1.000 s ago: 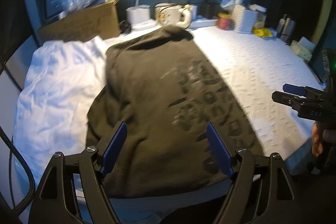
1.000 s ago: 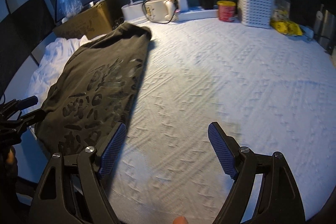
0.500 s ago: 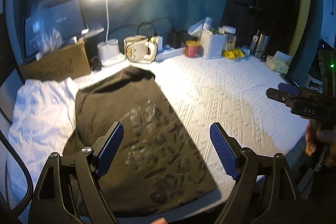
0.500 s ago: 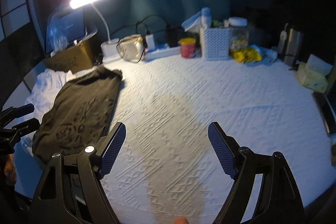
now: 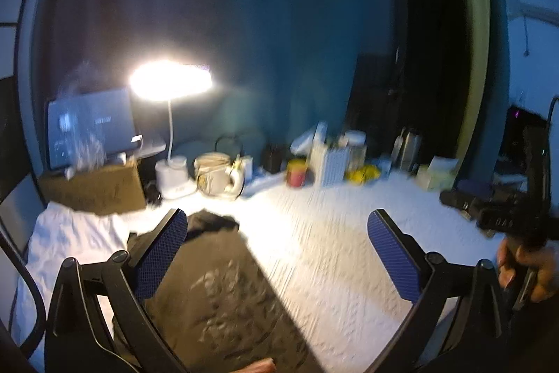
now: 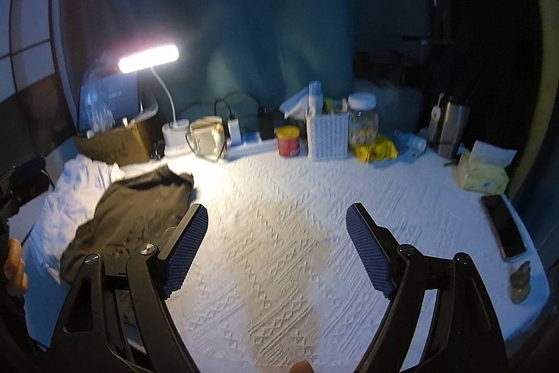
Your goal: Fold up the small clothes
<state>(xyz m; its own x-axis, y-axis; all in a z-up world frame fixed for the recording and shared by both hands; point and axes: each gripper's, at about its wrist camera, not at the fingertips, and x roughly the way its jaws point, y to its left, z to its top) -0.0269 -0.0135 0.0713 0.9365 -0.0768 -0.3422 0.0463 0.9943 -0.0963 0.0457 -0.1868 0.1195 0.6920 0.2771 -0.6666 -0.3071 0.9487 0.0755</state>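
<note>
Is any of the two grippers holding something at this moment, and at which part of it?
Nothing is held. The left gripper and the right gripper both stand open and empty above the table. The dark folded garment lies free, untouched.

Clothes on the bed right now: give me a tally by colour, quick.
Dark garment, folded, printed side up: 1
White garment, crumpled, partly under the dark one: 1
Total: 2
</note>
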